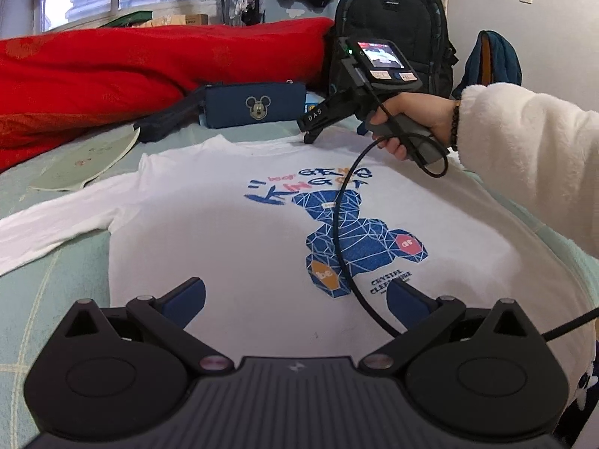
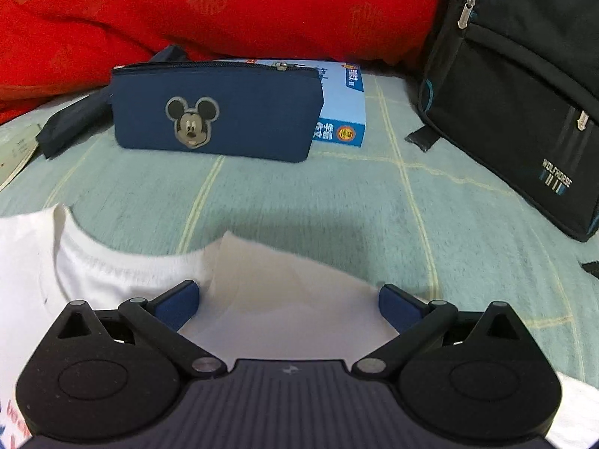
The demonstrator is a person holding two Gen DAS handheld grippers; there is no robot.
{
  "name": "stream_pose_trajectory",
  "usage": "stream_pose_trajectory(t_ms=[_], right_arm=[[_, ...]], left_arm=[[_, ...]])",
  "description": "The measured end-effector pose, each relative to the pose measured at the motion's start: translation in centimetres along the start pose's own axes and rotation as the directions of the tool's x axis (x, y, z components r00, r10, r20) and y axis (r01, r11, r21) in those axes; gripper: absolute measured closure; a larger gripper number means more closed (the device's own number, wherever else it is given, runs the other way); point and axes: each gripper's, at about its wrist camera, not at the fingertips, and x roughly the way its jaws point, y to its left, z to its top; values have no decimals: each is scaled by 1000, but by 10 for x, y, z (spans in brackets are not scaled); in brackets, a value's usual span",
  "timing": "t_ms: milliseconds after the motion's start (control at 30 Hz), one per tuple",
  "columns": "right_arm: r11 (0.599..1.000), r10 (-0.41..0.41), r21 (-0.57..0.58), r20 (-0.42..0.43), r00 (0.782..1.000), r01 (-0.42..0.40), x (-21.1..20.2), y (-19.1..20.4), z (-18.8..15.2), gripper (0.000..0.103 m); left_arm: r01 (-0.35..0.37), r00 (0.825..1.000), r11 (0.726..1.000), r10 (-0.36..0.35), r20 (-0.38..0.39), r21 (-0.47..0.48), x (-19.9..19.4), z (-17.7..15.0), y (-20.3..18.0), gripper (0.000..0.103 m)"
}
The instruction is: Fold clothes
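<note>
Lying flat on the bed is the white tee, print up, so folding's barely starting. Right gripper, fingers spread wide, is straddling the shoulder by the collar; left gripper is hovering spread over the hem. Next it's needing a pinch. Beyond the tee's collar, pencil pouch and backpack are crowding things

Both wrist views look low across the bed (right nearer, seemingly) — 2 share the pencil case.
</note>
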Motion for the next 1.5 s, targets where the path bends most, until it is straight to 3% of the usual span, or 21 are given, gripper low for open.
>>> stream_pose_trajectory(t_ms=[167,467,567,700,800,900,1000,1167,1300,1500], right_arm=[[1000,-5,-12,35,999,5,-20,3,3,0],[995,-4,-96,120,993,15,-122,7,-8,0],[992,27,-125,120,992,-12,-158,5,-27,0],[980,132,-157,58,990,-121,-194,2,-74,0],[959,205,-207,31,978,-195,-215,9,-127,0],[939,223,-277,35,974,-205,-230,26,-180,0],[944,243,-236,29,970,-230,-233,33,-217,0],[963,231,-150,45,972,-222,-231,30,-257,0],[977,208,-64,90,974,-202,-240,19,-284,0],[989,143,-51,165,976,-136,-253,24,-313,0]], left_arm=[[13,1000,1000,-12,28,-12,-15,5,-2,1],[35,992,997,-44,121,75,-74,17,-24,1],[25,990,995,-38,134,100,-91,19,-29,1],[0,991,993,-16,133,118,-104,16,-32,1],[-20,994,995,9,108,97,-95,10,-28,1],[-50,997,992,44,59,113,-72,0,-31,1],[-61,998,987,58,24,149,-48,-12,-37,1],[-48,994,992,59,-92,113,-30,-38,-39,1],[-37,990,998,43,-133,45,-49,-61,-34,1],[-9,978,999,19,-206,45,-68,-66,-30,1]])
